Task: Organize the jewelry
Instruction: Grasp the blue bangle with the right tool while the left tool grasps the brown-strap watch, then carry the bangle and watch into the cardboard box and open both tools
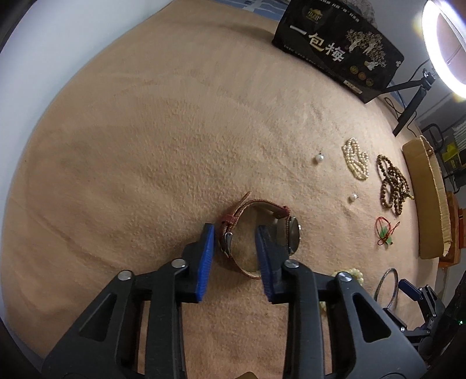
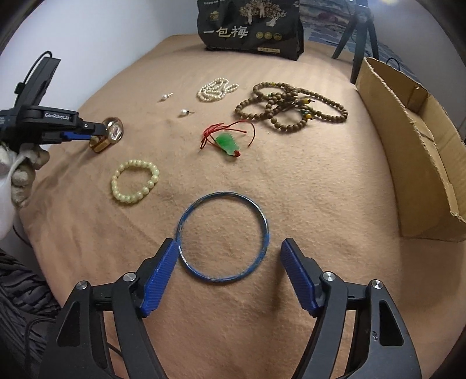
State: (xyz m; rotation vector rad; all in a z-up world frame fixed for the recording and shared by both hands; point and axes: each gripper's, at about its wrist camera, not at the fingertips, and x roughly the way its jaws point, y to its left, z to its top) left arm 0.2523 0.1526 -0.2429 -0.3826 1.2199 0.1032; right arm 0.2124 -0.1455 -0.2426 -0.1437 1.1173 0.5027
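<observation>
A wristwatch point(image 1: 287, 236) with a brown woven strap stands on edge on the tan cloth; it also shows in the right wrist view point(image 2: 112, 132). My left gripper point(image 1: 234, 236) is open, one finger inside the strap loop, one outside by the buckle. My right gripper point(image 2: 230, 247) is open and straddles the near part of a blue bangle point(image 2: 222, 236), its left finger touching the rim. A pale bead bracelet point(image 2: 135, 183), a green pendant on red cord point(image 2: 228, 142), brown wooden beads point(image 2: 291, 105), a pearl strand point(image 2: 217, 89) and two pearl studs point(image 2: 183, 112) lie farther out.
An open cardboard box point(image 2: 413, 163) stands at the right edge of the cloth. A black snack bag point(image 2: 250, 26) stands at the back. A tripod point(image 2: 361, 35) and a ring light point(image 1: 445, 43) are behind it.
</observation>
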